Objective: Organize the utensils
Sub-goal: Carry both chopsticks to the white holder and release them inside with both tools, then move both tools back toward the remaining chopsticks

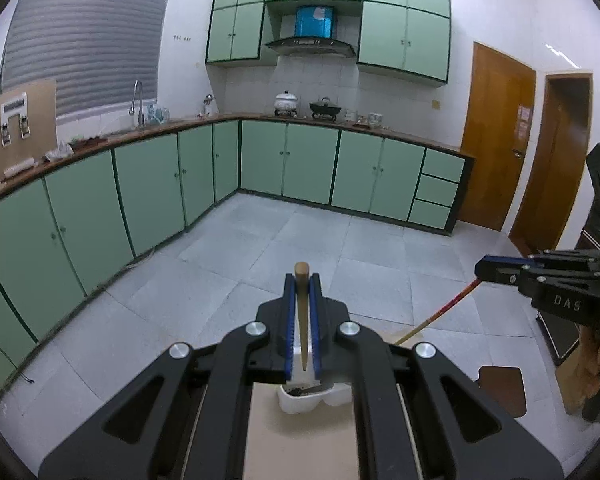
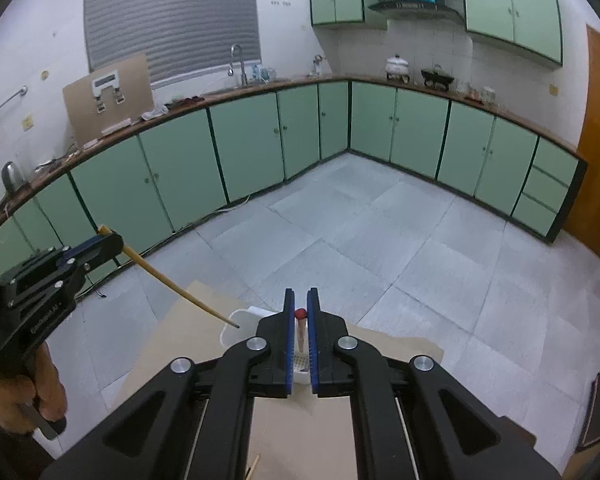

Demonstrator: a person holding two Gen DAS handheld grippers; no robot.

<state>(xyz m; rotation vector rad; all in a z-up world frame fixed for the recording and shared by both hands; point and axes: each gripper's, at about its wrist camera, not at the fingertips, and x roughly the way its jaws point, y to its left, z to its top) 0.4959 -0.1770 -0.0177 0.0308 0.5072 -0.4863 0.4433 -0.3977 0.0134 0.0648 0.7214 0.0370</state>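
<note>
My left gripper (image 1: 302, 280) is shut on a plain wooden chopstick (image 1: 302, 312); the stick runs down between the blue pads with its tip over the white utensil holder (image 1: 300, 402). In the right wrist view the left gripper (image 2: 108, 240) holds that chopstick (image 2: 180, 286) slanting down to the holder's rim (image 2: 230, 320). My right gripper (image 2: 301, 300) is shut on a red-tipped chopstick (image 2: 300, 328), pointing down into the holder's perforated compartment. In the left wrist view the right gripper (image 1: 484, 270) holds the red-tipped chopstick (image 1: 440, 312) slanting toward the holder.
The holder stands on a beige cardboard surface (image 2: 188, 332) above a grey tiled floor (image 2: 380, 240). Green kitchen cabinets (image 1: 308, 160) line the far walls. A loose chopstick end (image 2: 254, 466) lies on the cardboard near me. A brown stool (image 1: 500, 388) stands at right.
</note>
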